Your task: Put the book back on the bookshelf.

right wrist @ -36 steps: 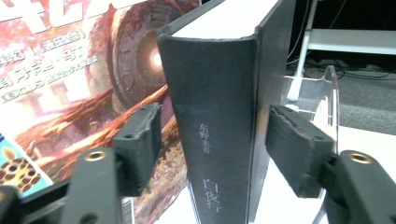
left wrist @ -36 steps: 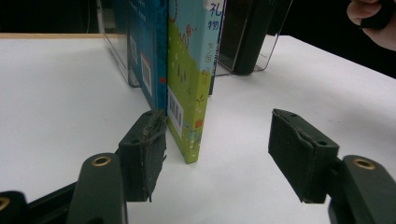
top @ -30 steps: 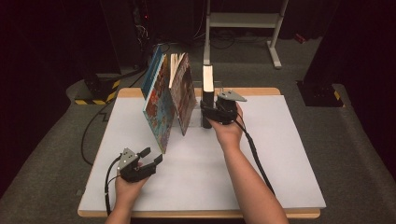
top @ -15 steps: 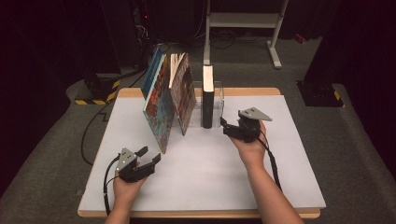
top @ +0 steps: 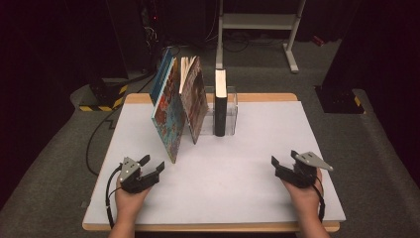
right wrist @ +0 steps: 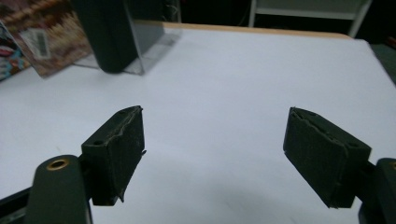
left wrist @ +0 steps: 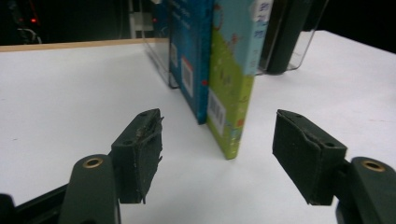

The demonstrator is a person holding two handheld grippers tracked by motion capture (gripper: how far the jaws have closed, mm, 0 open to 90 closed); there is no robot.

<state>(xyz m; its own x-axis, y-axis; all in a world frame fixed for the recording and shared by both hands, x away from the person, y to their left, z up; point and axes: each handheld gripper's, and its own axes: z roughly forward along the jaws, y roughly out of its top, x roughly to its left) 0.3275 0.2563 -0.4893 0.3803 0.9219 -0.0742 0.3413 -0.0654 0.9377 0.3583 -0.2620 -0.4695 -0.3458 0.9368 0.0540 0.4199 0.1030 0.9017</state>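
Two grippers rest on the table point(top: 247, 188): left gripper point(top: 151, 165) at 7 o'clock, jaws apart, empty; right gripper point(top: 281, 162) at 5 o'clock, jaws apart, empty, just opened wider. Three books stand at 12 o'clock: two picture books point(top: 171, 111) leaning, one black book point(top: 220, 104) upright in a clear holder point(top: 233, 110)

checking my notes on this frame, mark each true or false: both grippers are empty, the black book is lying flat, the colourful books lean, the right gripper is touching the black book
1. Both grippers are empty: true. The left gripper and right gripper hold nothing, jaws apart.
2. The black book is lying flat: false. It stands upright in the clear holder.
3. The colourful books lean: true, tilted to the left in the high view.
4. The right gripper is touching the black book: false. It sits apart from it, near the front of the table.
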